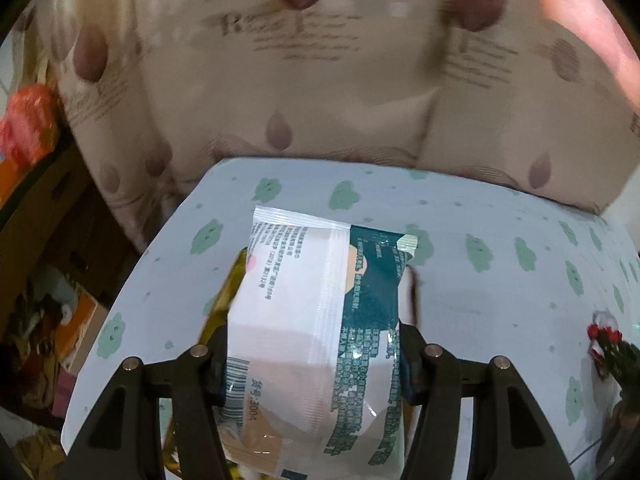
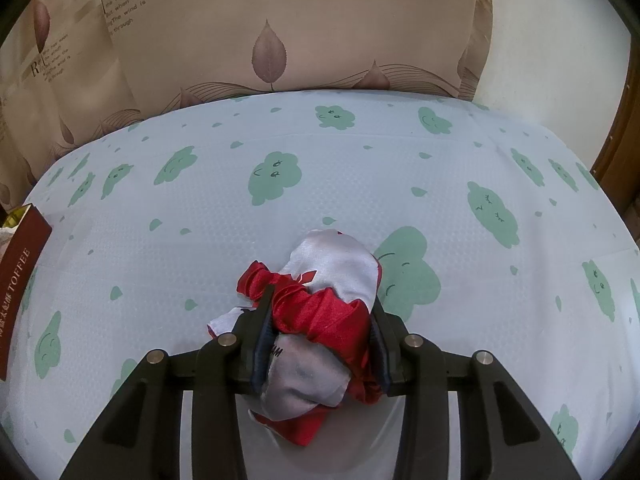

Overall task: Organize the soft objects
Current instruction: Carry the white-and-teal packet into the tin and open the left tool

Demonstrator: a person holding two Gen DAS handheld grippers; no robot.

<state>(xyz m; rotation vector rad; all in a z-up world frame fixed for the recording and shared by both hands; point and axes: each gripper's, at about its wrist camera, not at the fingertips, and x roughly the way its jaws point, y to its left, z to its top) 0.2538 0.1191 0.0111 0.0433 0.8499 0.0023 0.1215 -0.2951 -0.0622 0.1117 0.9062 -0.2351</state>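
My left jaws stand fairly wide and are clamped across a flat plastic packet point(image 1: 316, 320), white on one half and teal on the other, with a barcode near my left finger; the left gripper point(image 1: 314, 360) has it by its two long edges, so the packet's long axis runs straight out ahead of me, away from the camera. My right jaws are drawn narrower and squeeze a bunched red and white satin cloth point(image 2: 320, 316); the right gripper point(image 2: 322, 344) holds it at its middle, and the cloth bulges out ahead of the fingers and hangs below them.

What the coming move turns on, as I judge it, is where each bundle goes on the cloud-print sheet point(image 2: 280, 152). The packet hangs over the sheet's near left part, lifted off it, with something yellow point(image 1: 232, 288) just under its left edge. The cloth sits near the sheet's middle, and I cannot tell whether its underside touches. From the left view the cloth shows only as a small red scrap at the far right edge, so the two loads are well apart.

Hidden from me: the packet's near end, cut off by the frame; what the yellow thing is; most of a dark red box point(image 2: 18, 276) lettered TOFFEE at the right view's left edge. The leaf-print pillows point(image 2: 280, 40) are blurred in the left view
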